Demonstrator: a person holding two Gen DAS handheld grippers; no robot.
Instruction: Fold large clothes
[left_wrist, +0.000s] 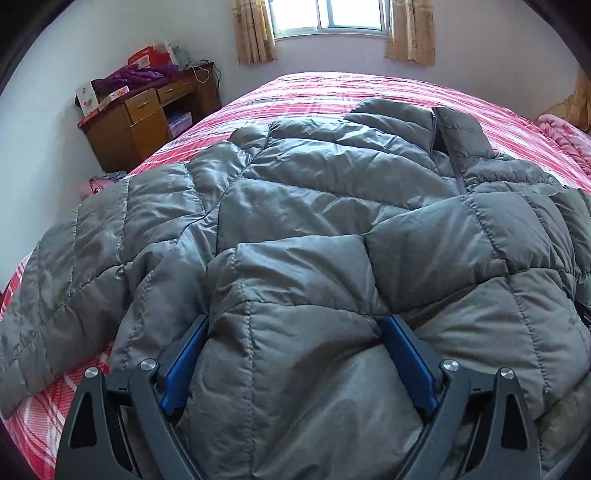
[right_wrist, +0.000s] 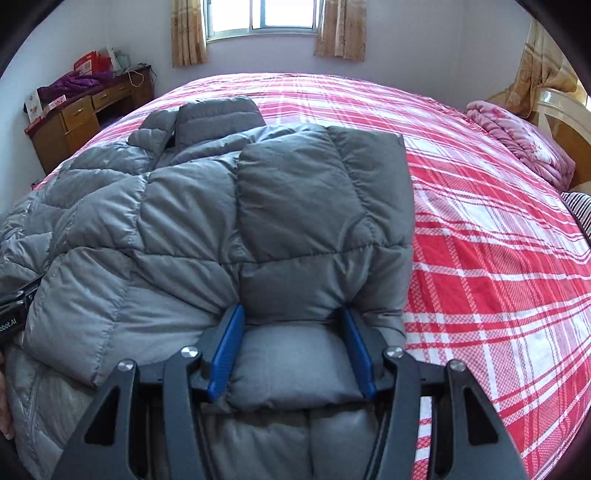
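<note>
Puffy grey jacket (left_wrist: 332, 206) is soft, light, slippery. Left claw (left_wrist: 295, 325) gapes wide over it; right claw (right_wrist: 291, 314) squeezes its near hem.

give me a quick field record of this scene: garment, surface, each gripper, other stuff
garment: grey quilted puffer jacket, spread out, one side folded over the front
surface: bed with red and white plaid sheet
left gripper: jaws wide, jacket padding between them
right gripper: narrower, blue pads against a jacket fold
beside bed: wooden desk with purple clothes on top
far edge: pink blanket
</note>
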